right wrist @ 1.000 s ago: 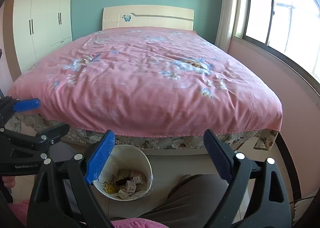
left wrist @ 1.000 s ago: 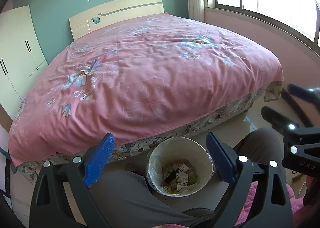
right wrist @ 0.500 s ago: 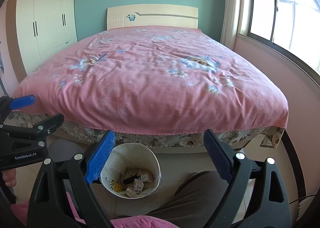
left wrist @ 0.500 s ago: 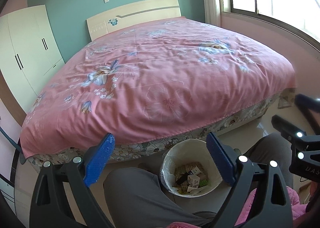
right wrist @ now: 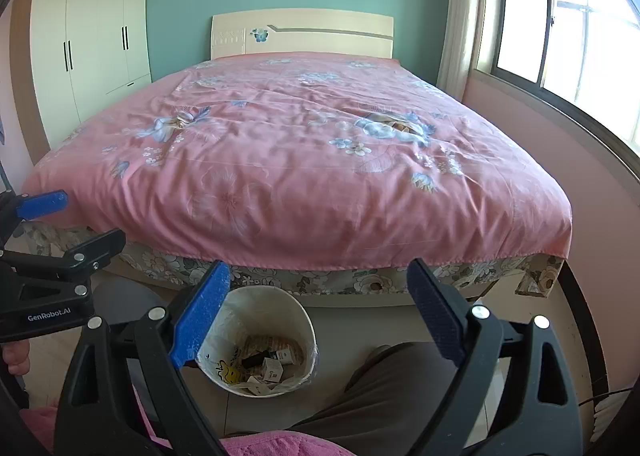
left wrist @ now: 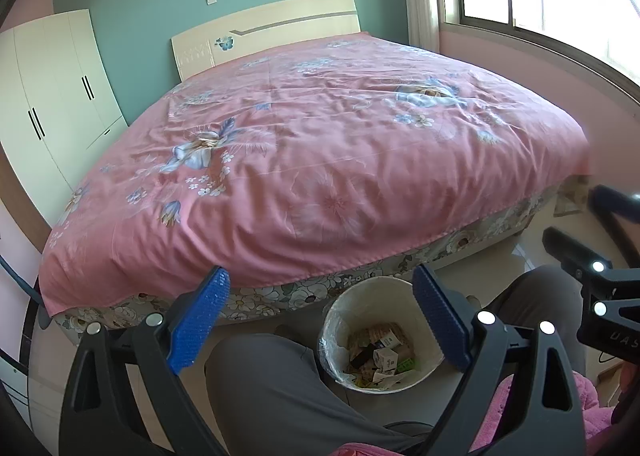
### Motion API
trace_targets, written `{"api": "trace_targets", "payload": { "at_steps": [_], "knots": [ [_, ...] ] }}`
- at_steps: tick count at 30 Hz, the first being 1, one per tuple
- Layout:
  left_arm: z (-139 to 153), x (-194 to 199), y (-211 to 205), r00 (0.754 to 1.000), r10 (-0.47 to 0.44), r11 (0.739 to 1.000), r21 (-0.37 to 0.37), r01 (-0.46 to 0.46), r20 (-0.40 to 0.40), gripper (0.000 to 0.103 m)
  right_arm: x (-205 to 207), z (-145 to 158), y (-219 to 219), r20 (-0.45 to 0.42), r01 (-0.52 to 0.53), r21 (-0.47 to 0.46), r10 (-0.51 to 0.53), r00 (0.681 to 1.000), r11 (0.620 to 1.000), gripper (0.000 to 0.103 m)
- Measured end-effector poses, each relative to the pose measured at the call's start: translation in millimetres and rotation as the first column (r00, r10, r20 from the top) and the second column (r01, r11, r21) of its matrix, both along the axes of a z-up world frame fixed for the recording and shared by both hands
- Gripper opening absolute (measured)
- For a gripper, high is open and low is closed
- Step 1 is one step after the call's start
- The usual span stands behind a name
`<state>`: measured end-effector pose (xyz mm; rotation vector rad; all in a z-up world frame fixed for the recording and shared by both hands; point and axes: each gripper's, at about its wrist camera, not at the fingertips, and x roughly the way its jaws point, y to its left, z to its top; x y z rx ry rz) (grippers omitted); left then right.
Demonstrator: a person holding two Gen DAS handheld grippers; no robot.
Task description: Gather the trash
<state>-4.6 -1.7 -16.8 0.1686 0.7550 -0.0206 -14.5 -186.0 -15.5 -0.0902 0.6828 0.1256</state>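
Left tongs [left wrist: 320, 316] and right tongs [right wrist: 318, 314]: both spread wide, nothing between pads. Trash [right wrist: 268, 366], small boxes and paper scraps, inside lined white bin [right wrist: 304, 326] on floor [right wrist: 348, 324], at foot of pink-covered bed [right wrist: 304, 160], between the person's knees.

Left wrist view: the camera sits behind my left hand-held gripper [left wrist: 320, 320], looking forward and downward along its two fingers toward the foot of the bed [left wrist: 320, 160], seen obliquely from its left corner. My knees and the waste bin [left wrist: 380, 336] lie close below the lens; my right hand-held gripper [left wrist: 592, 232] enters at the right edge.

Right wrist view: the camera sits behind my right hand-held gripper [right wrist: 318, 316], facing the bed [right wrist: 304, 168] almost squarely, likewise tilted downward. My left hand-held gripper [right wrist: 60, 220] enters at the left edge.

Shared field: bed, headboard [right wrist: 302, 34], wardrobe [right wrist: 92, 56], window [right wrist: 560, 28], bin [right wrist: 260, 340].
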Motion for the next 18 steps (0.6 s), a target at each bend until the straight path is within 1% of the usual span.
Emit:
{"api": "trace_targets", "payload": {
  "at_steps": [18],
  "knots": [
    [-0.5,0.8,-4.3,1.000,-0.008,1.000,-0.004,0.008,-0.003,0.094,0.7,1.3,1.2,0.003,-0.007,-0.004,0.007,1.000,1.000,0.089]
  ]
}}
